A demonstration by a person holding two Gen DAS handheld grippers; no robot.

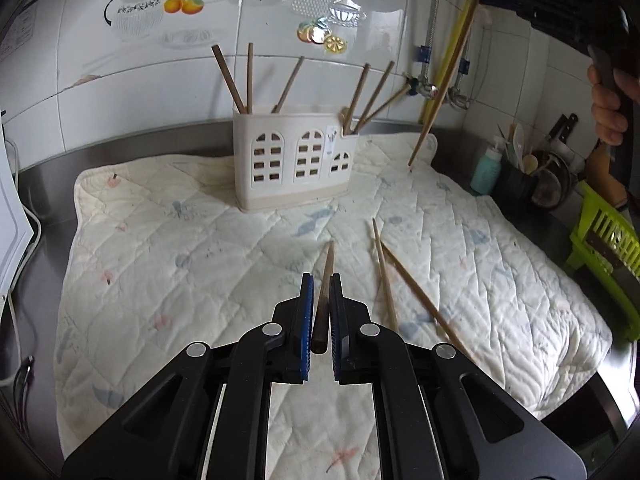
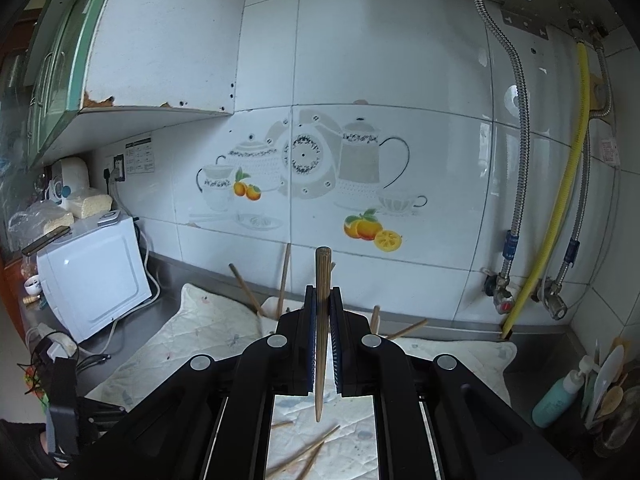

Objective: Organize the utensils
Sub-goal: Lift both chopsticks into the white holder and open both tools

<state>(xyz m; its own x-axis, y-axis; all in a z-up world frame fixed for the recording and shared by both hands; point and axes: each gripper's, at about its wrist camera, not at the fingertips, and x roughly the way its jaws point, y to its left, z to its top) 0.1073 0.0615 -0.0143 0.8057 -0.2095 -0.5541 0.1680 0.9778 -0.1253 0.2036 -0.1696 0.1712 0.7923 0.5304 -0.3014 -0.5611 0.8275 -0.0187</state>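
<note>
Chopstick between left claw pads — clamped

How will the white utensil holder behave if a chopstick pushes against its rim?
The utensil holder looks like thin plastic with cut-out windows, so it is probably light. It stands on a soft quilted cloth, so it may slide or tip. The leaning chopsticks inside add little weight.

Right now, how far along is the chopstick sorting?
Done: six chopsticks stand in the white holder. In hand: the left hand-held gripper is shut on a dark chopstick, and the right hand-held gripper is shut on a chopstick held upright. Left: two loose chopsticks crossed on the quilted mat.
</note>
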